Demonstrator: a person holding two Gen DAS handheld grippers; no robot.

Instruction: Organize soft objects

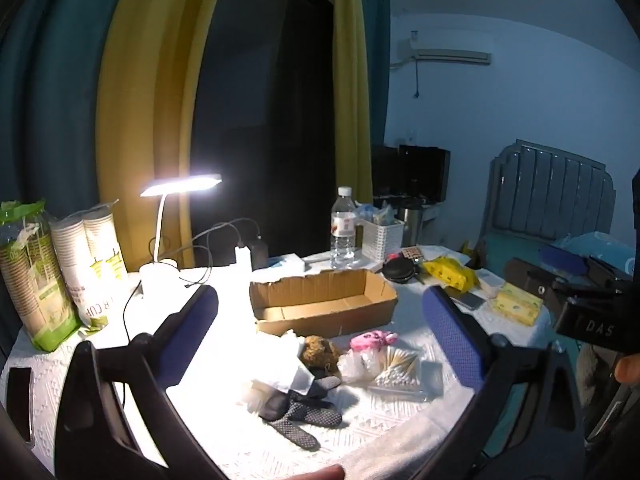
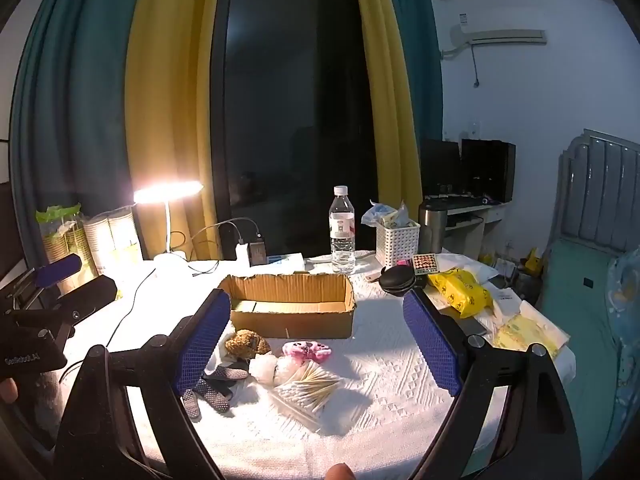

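Left tool (image 1: 320,320): jaws spread wide, nothing between them, held above the counter's near edge.
Right tool (image 2: 316,336): likewise wide apart and empty.
Cardboard box (image 2: 290,304): open-topped, mid-counter, long axis running left to right.
Soft pile: just in front of the box toward the near edge; brown plush (image 2: 246,343), pink plush (image 2: 306,351), white puffs (image 2: 272,366) clustered together.
Dotted socks (image 1: 302,412): nearest the edge, long axis slanting from the plush toward the near edge.
Cotton swabs (image 2: 310,388): bagged, touching the puffs.
Counter (image 2: 400,380): white textured cloth.
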